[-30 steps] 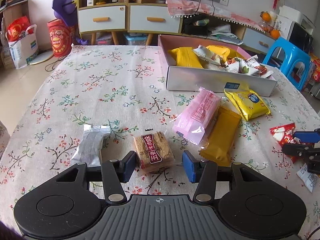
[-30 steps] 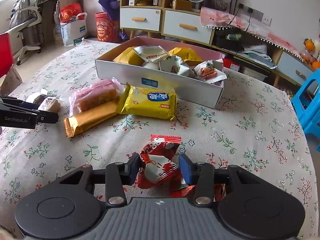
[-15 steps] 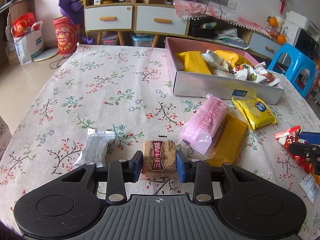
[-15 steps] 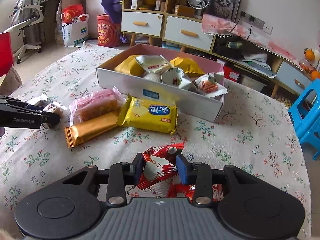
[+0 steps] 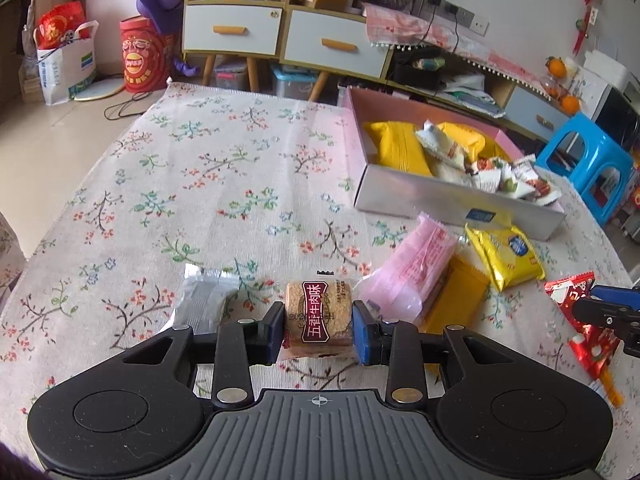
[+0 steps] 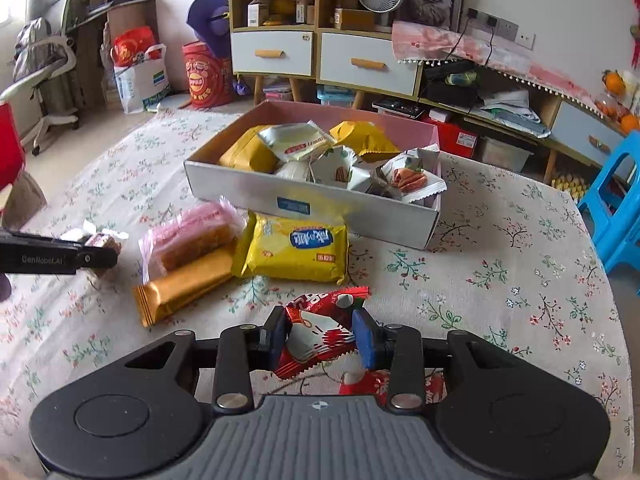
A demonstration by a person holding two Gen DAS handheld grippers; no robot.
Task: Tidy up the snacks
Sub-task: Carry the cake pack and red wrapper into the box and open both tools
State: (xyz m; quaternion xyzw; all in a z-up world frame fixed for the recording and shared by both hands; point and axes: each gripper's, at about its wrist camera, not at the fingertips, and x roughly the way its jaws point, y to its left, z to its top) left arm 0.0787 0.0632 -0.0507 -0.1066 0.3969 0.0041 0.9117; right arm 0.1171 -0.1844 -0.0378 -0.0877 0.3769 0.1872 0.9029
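Observation:
My left gripper (image 5: 319,330) is shut on a brown square snack with a maroon label (image 5: 319,314), its blue pads pressing both sides. My right gripper (image 6: 322,334) is shut on a red-and-white snack packet (image 6: 320,328), crumpled between the pads. An open white box with a pink inside (image 6: 320,204) holds several yellow and white packets at the back of the table. On the floral cloth in front of it lie a pink-wrapped cake (image 5: 416,268), a gold bar (image 6: 184,284) and a yellow packet (image 6: 294,250). A silver packet (image 5: 202,300) lies left of the left gripper.
Another red packet (image 6: 384,386) lies under the right gripper. A blue stool (image 6: 618,208) stands off the table's right side. Drawers and shelves (image 5: 280,36) line the far wall. The left gripper's side shows at the left edge of the right wrist view (image 6: 60,258).
Both grippers closed: the left on the brown snack, the right on the red packet. Both have since lifted slightly with their snacks.

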